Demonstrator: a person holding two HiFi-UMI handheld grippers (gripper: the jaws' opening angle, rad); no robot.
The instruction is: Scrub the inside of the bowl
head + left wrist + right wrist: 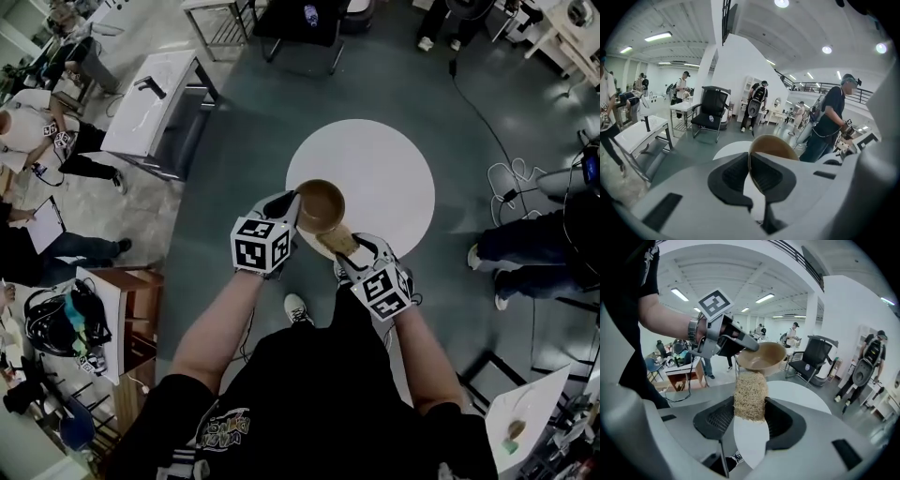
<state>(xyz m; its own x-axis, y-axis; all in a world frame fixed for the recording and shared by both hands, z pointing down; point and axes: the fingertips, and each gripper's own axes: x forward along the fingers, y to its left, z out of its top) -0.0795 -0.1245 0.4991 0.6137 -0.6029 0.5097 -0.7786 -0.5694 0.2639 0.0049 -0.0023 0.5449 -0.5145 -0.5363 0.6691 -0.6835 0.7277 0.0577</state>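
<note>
A brown bowl (320, 205) is held in the air over a round white table (394, 178). My left gripper (286, 208) is shut on the bowl's rim (749, 159), one pad inside and one outside. In the right gripper view the bowl (761, 357) hangs just ahead, tilted a little. My right gripper (339, 246) is shut on a tan fibrous scrubber (750, 396). The scrubber (336, 240) sits just below the bowl's near side, outside it.
A white bench table (155, 98) stands at the left, a black chair (300, 23) beyond the round table. People stand and sit around the room's edges. Cables (511, 183) lie on the floor at the right. A wooden stool (131, 300) is near my left.
</note>
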